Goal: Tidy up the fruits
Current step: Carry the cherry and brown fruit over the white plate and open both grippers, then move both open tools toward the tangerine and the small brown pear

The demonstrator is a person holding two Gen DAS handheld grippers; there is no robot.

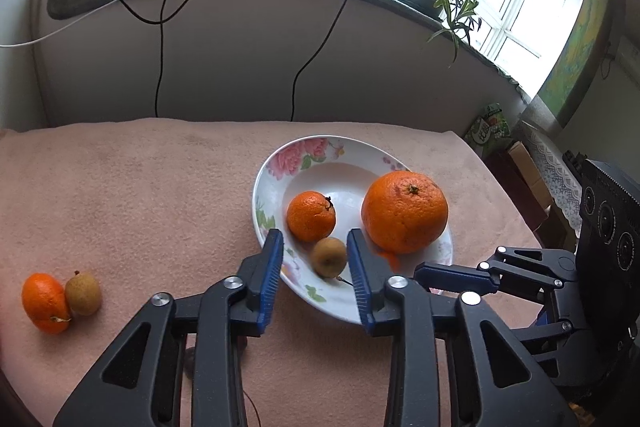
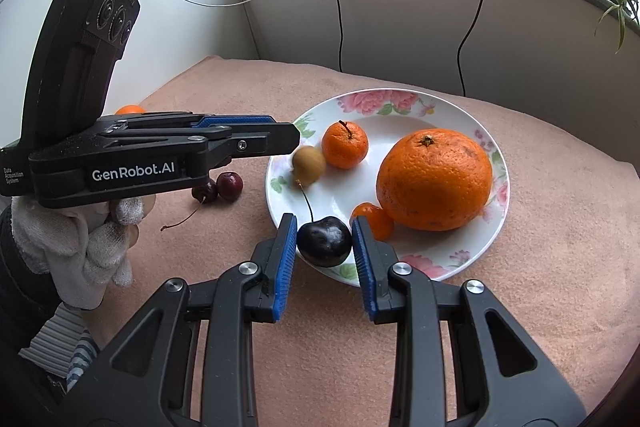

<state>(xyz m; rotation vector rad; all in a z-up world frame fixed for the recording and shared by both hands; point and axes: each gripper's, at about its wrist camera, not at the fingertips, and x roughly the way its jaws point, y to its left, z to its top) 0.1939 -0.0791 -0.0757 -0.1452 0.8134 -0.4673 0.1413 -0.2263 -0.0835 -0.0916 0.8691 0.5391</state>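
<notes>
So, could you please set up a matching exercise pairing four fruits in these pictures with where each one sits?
Things:
1. big round orange
2. dark glossy cherry
3. small brownish longan fruit
4. pair of red cherries

Places:
A. on the pink cloth, beside the floral plate
B. clamped in the right tool
C. on the plate, between the open left tool's pads, not pressed
D. on the plate's right side, largest fruit there

Pairs: 1-D, 2-B, 3-C, 4-A

White plate (image 2: 496, 195) with pink flowers, orange citrus (image 2: 435, 179), seemingly near-black cherry (image 2: 324, 241), peach cloth (image 2: 540, 267).
</notes>
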